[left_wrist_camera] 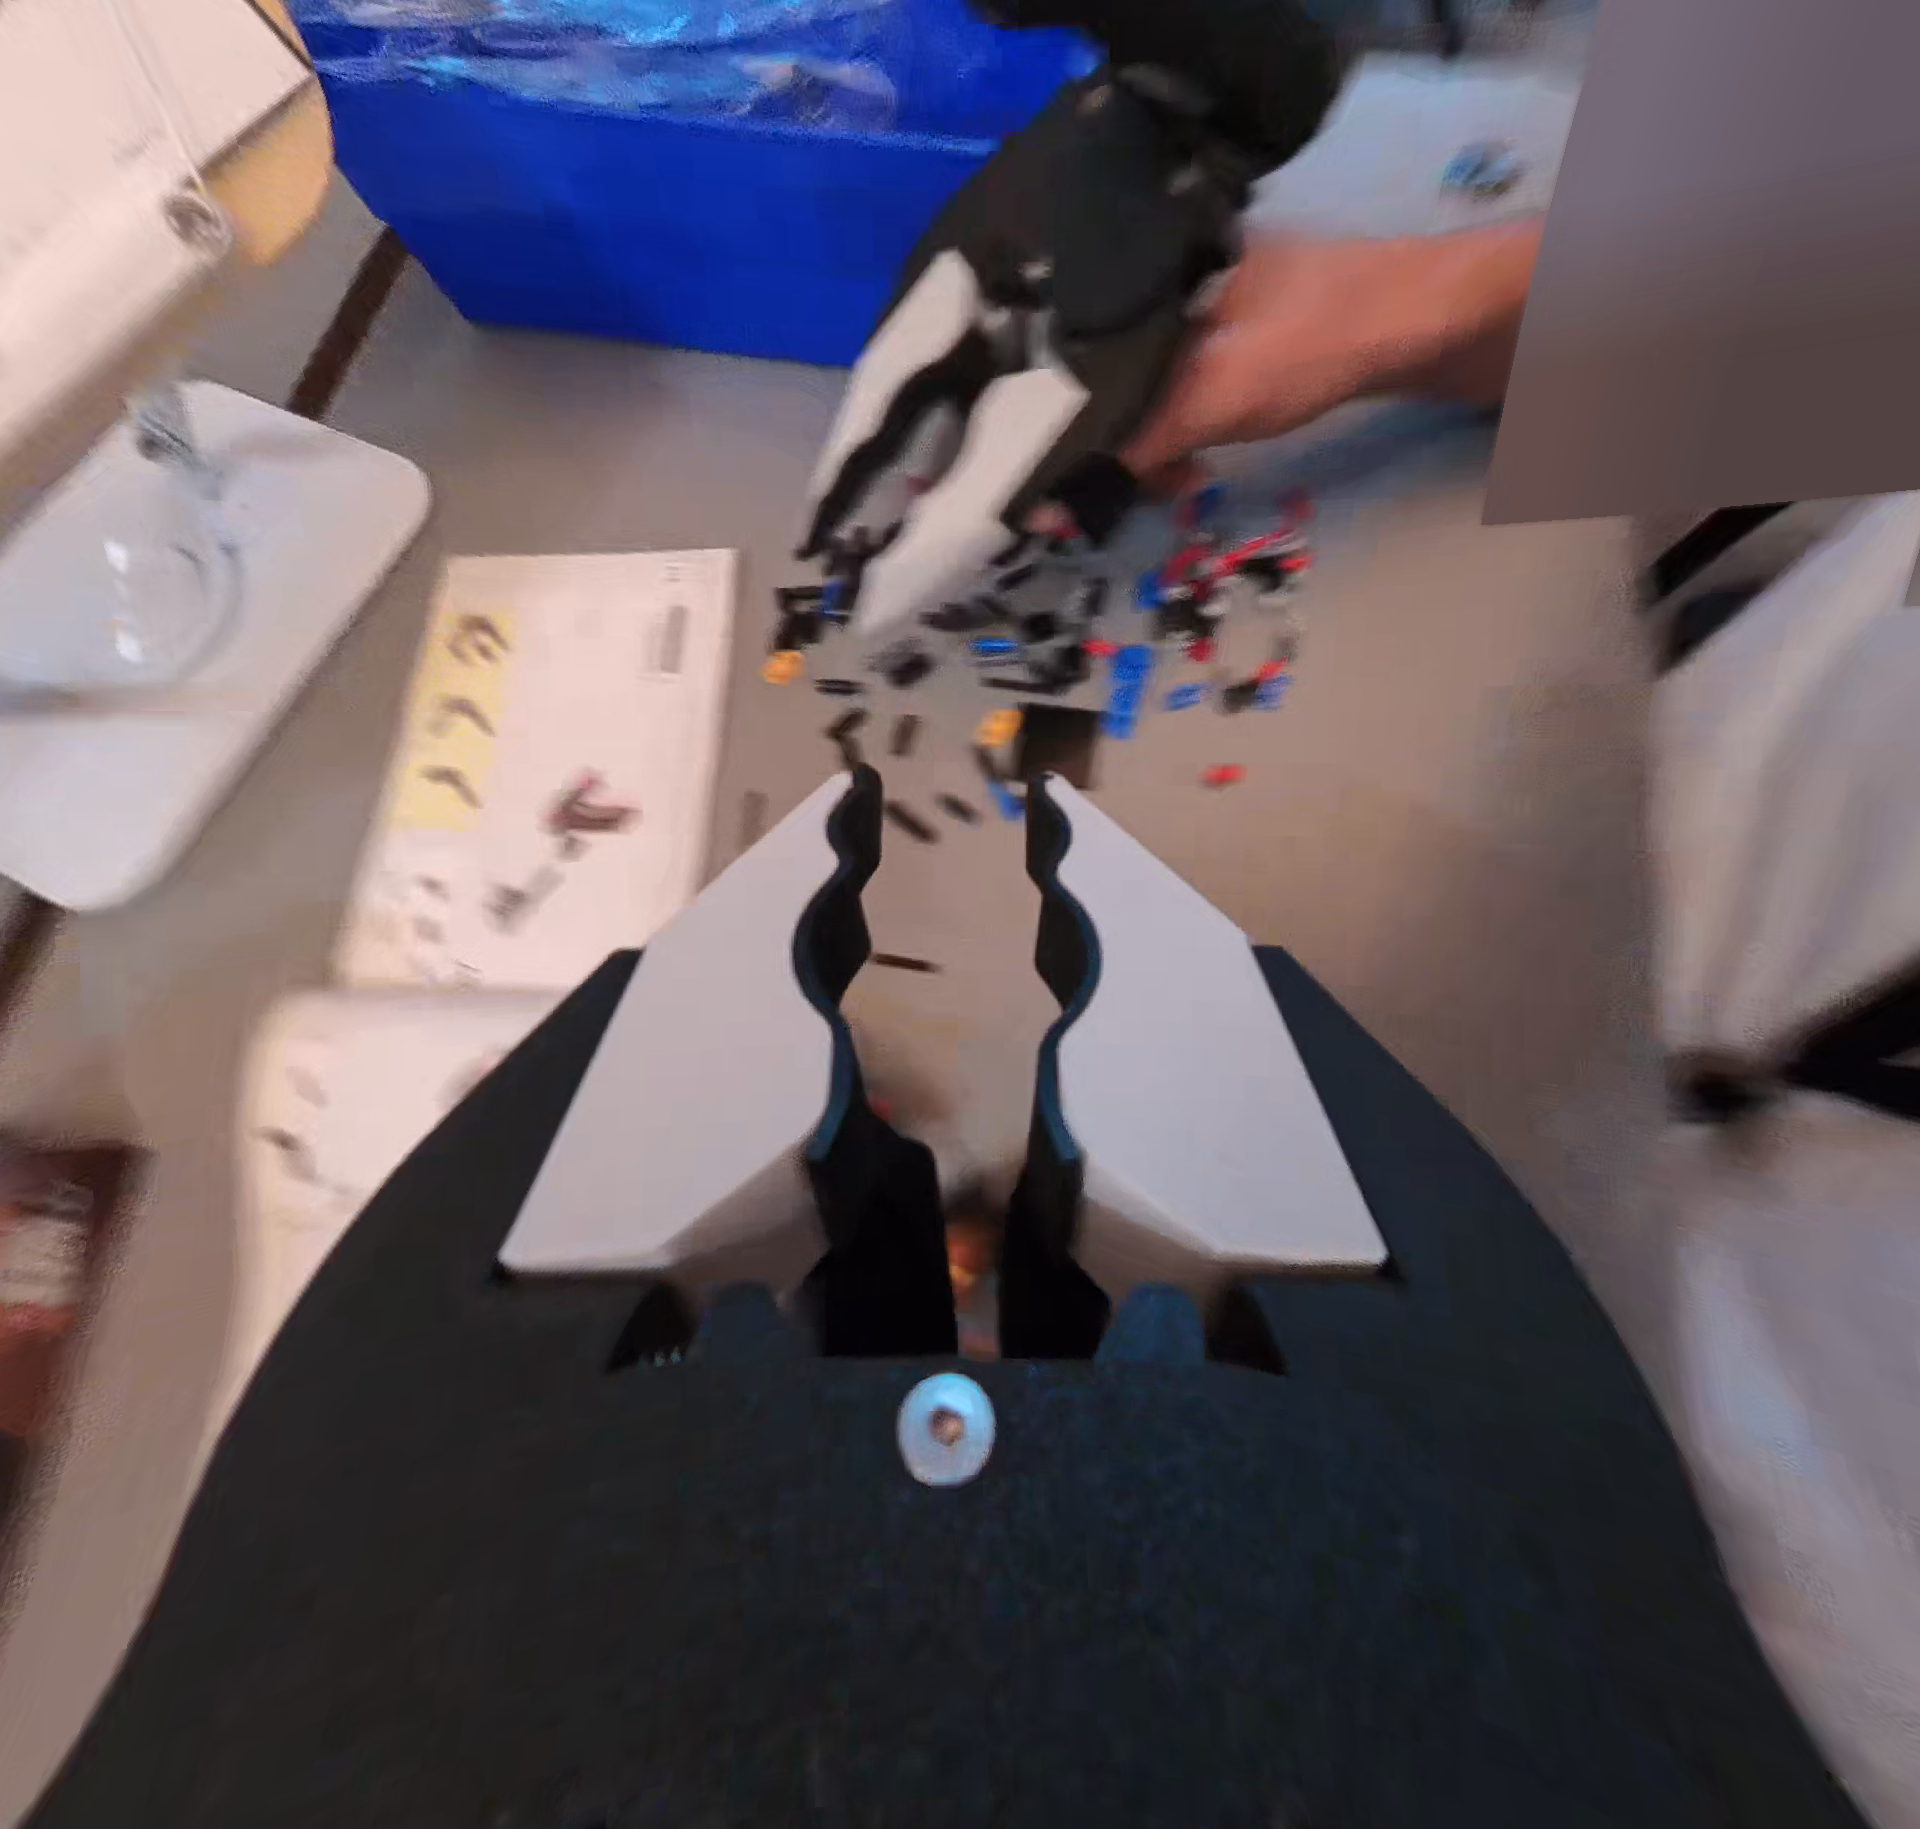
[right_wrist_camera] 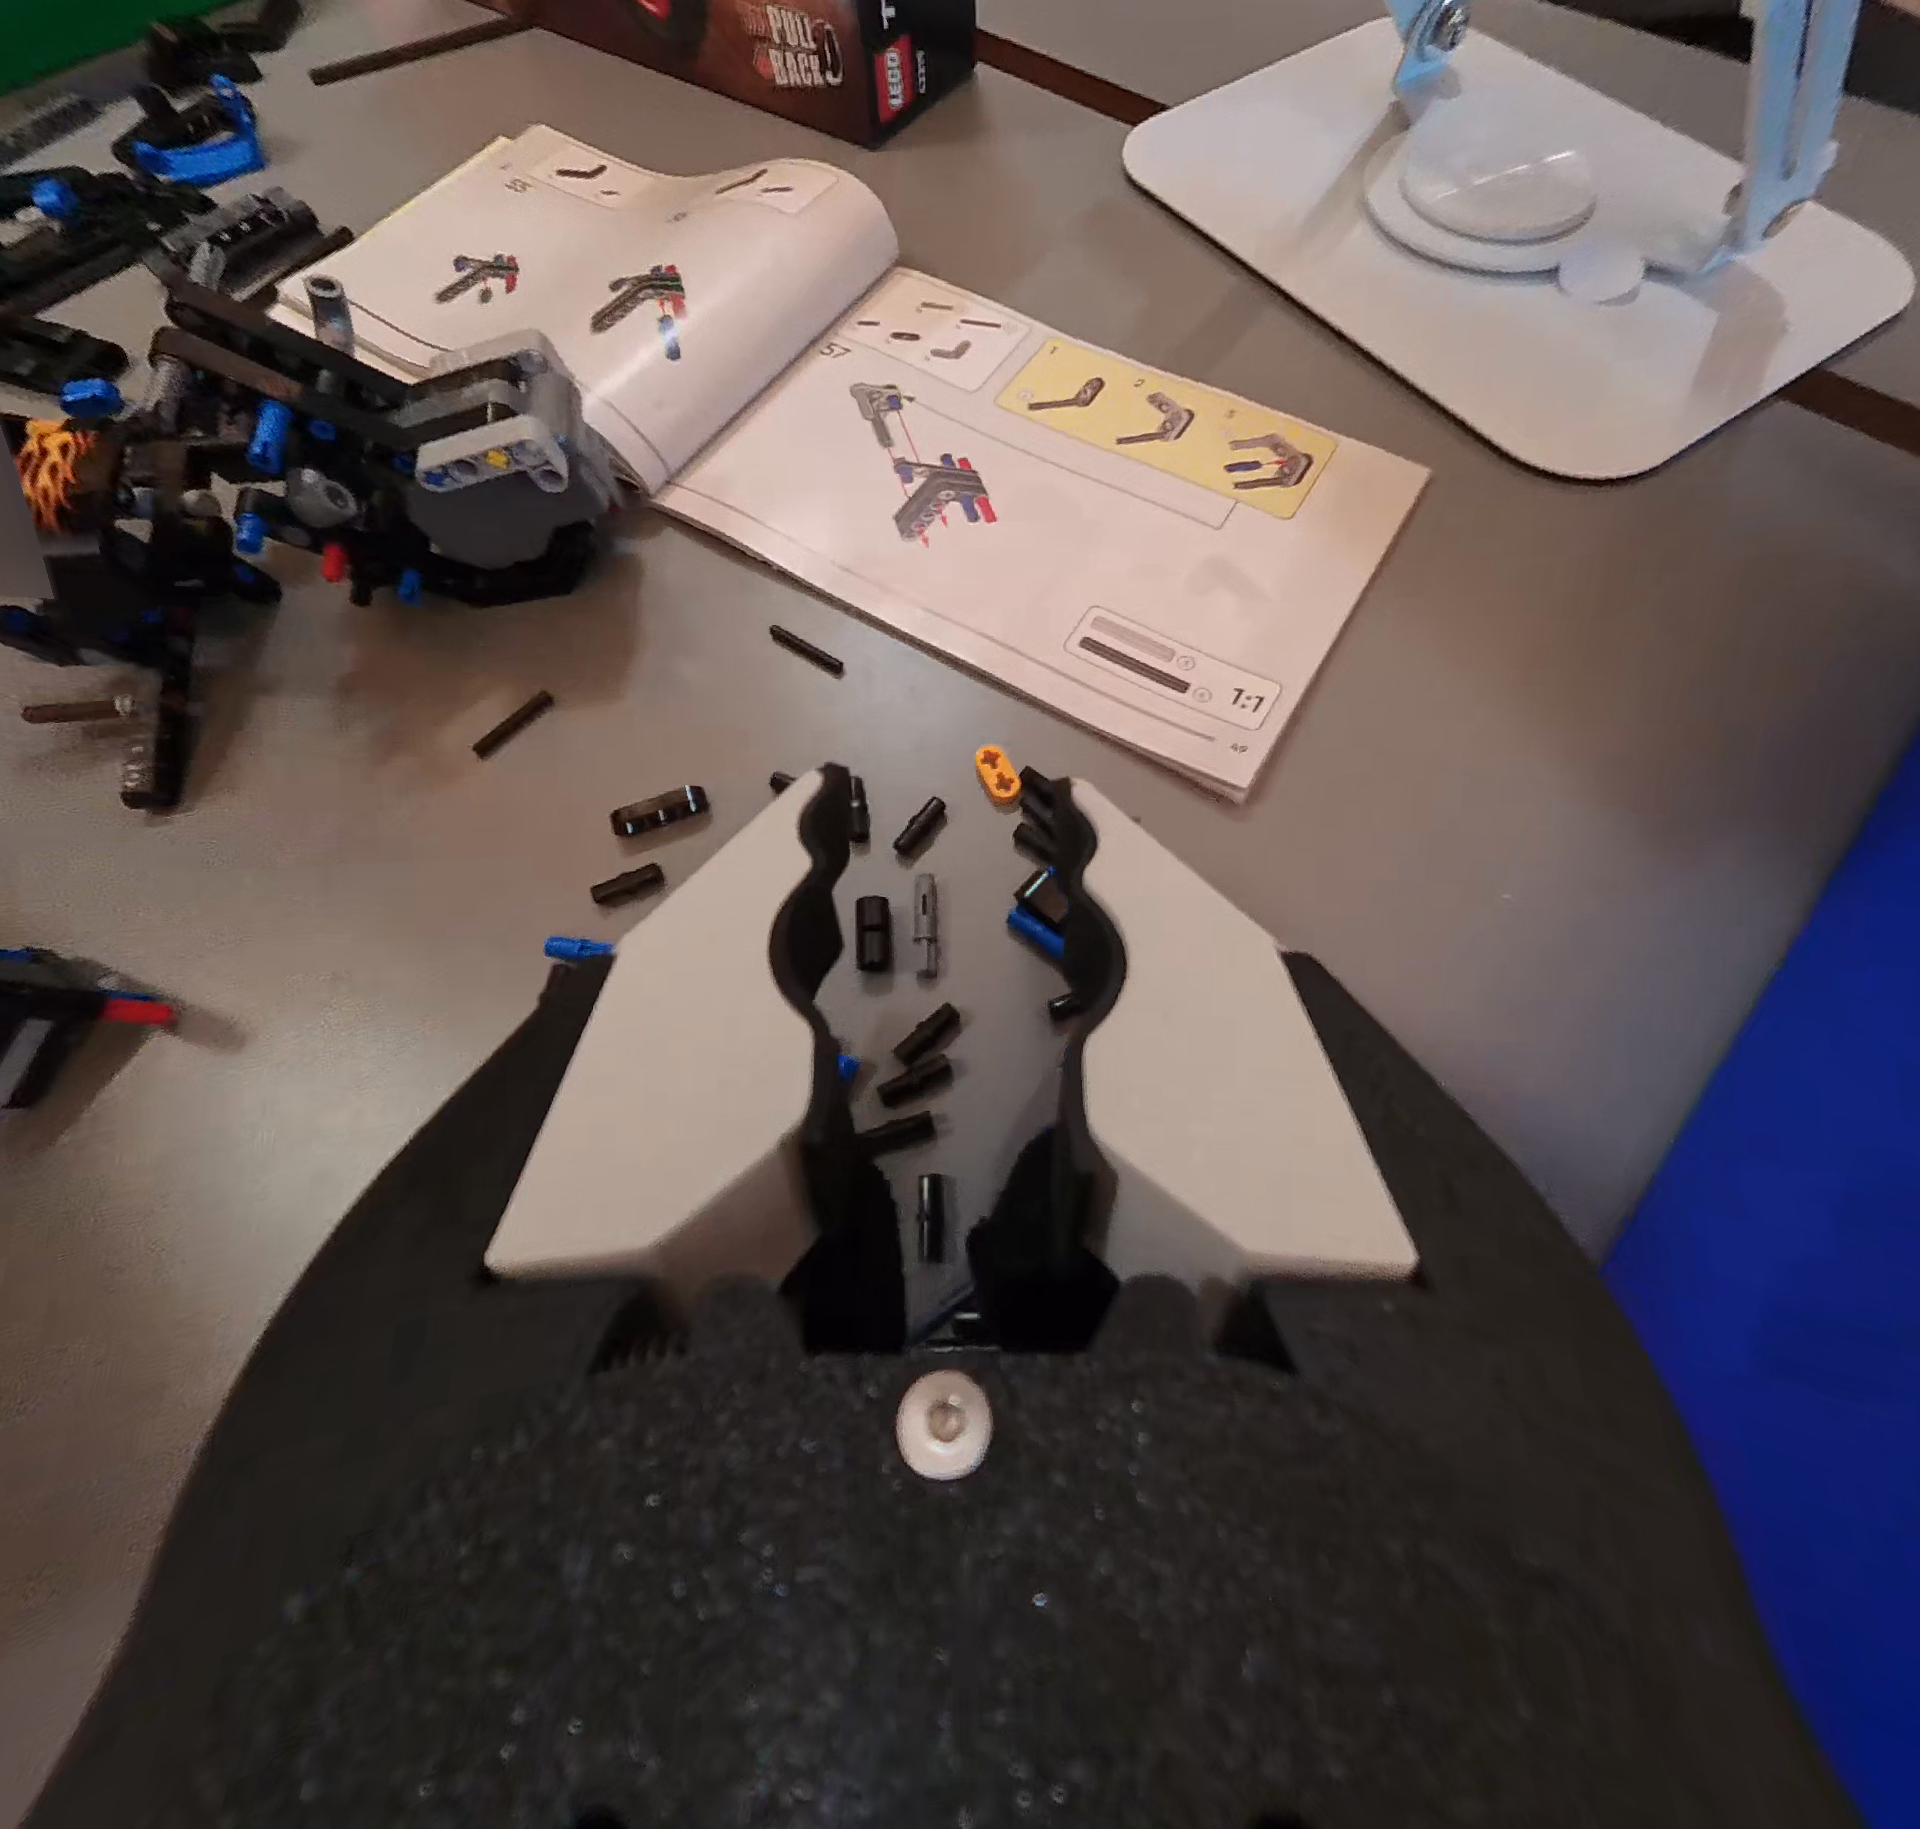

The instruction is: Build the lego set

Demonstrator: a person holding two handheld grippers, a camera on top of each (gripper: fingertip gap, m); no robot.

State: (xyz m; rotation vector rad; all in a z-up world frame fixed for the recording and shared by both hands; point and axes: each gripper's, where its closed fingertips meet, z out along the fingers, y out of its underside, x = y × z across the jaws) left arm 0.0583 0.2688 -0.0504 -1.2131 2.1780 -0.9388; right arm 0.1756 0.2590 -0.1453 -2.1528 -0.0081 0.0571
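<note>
In the right wrist view, my right gripper [right_wrist_camera: 935, 787] is open and empty, low over the grey table. Several small black pins [right_wrist_camera: 914, 1052], a grey pin [right_wrist_camera: 928, 922] and blue pins lie between and around its fingers. An orange connector [right_wrist_camera: 1000, 773] lies by the right fingertip. A partly built black, grey and blue model [right_wrist_camera: 343, 449] sits at the left. The left wrist view is blurred. My left gripper [left_wrist_camera: 951, 792] is open and empty above the table, facing the scattered loose pieces [left_wrist_camera: 1039, 647]. The right gripper [left_wrist_camera: 857, 574], held by a hand, shows beyond it.
An open instruction booklet [right_wrist_camera: 987, 449] lies behind the pins; it also shows in the left wrist view [left_wrist_camera: 561, 761]. The set's box [right_wrist_camera: 727, 3] stands at the back. A white stand base [right_wrist_camera: 1507, 252] is at the back right. A blue bin [left_wrist_camera: 665, 190] stands beside the table. Spacing between my two grippers at the tips: around 15 cm. It is some 4 cm from my right tips to the grey pin [right_wrist_camera: 928, 922]. Look for it in the left wrist view [left_wrist_camera: 883, 649] too. To reach the orange connector [right_wrist_camera: 1000, 773] in a straight line is about 5 cm for my right fingers, about 20 cm for my left. Look for it in the left wrist view [left_wrist_camera: 779, 656] too.
</note>
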